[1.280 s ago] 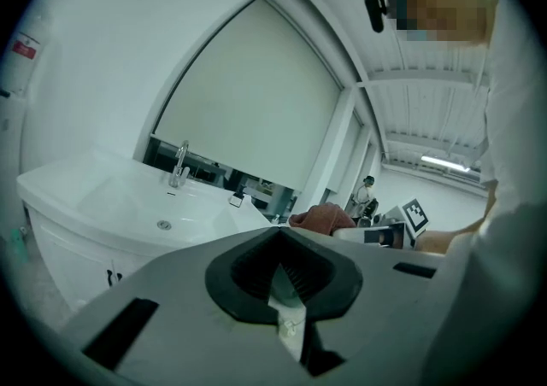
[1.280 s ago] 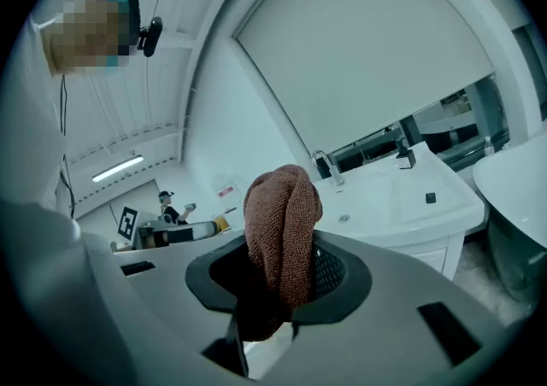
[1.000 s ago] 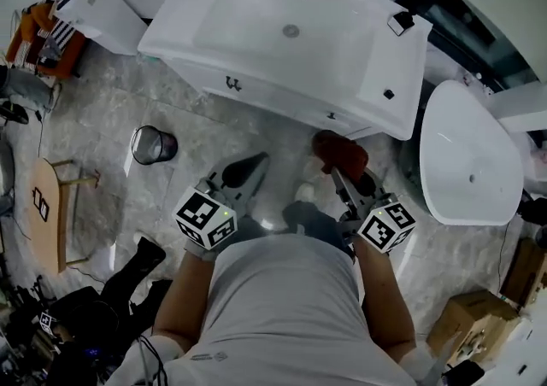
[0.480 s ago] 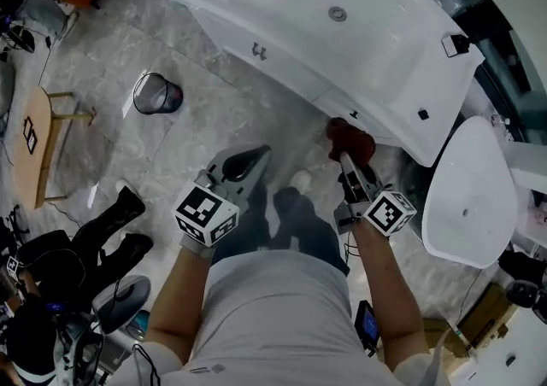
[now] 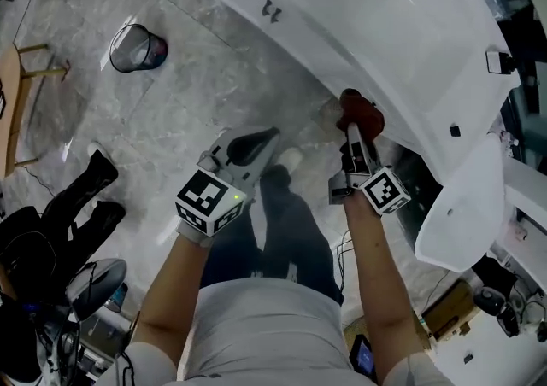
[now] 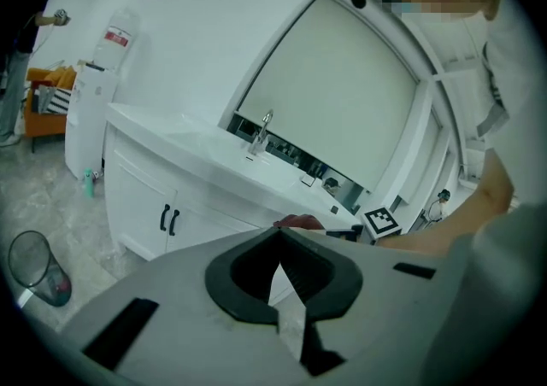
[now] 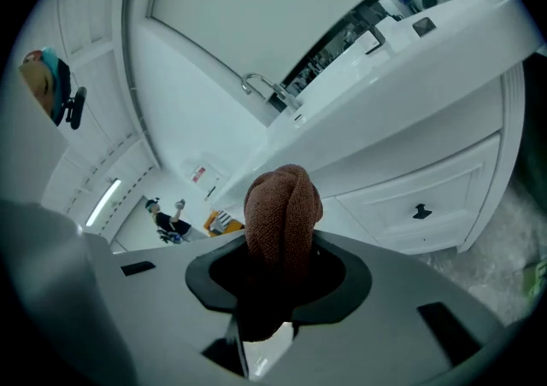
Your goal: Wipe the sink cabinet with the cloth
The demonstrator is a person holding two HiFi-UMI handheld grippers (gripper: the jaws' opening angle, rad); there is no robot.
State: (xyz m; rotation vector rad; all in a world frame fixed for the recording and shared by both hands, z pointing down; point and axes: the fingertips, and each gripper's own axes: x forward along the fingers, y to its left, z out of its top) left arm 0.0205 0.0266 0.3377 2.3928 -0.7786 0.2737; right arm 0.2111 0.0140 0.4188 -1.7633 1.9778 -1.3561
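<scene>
Holding the rust-brown terry cloth (image 5: 361, 111) bunched into a rounded wad, we have it clamped in the right gripper (image 5: 353, 130), whose jaws are closed on its lower part while the folded top sticks out past the tips. In the right gripper view the cloth (image 7: 282, 213) fills the middle, with the white sink cabinet with small black handles (image 7: 427, 196) just behind it. From the head view the wad sits right under the overhanging rim of the basin, at the cabinet (image 5: 291, 43) front towards its right end. We cannot tell whether the fabric is already touching the panel or is just short of it.

The left gripper (image 5: 261, 138) hangs apart to the left, above the grey marble floor (image 5: 197, 94). Its tips are together with nothing between them, and it points towards the cabinet doors (image 6: 145, 205). A black wire-mesh waste bin (image 5: 137, 47) stands on the floor well off to the left.

We judge that we are at the start of the wiping itself: the cloth is gripped and brought up, but the panels are not yet worked over. Next we would need to press the wad firmly against the drawer front and sweep it across, steering round the black knob (image 7: 419, 212) and keeping the grip tight so the cloth does not slip
</scene>
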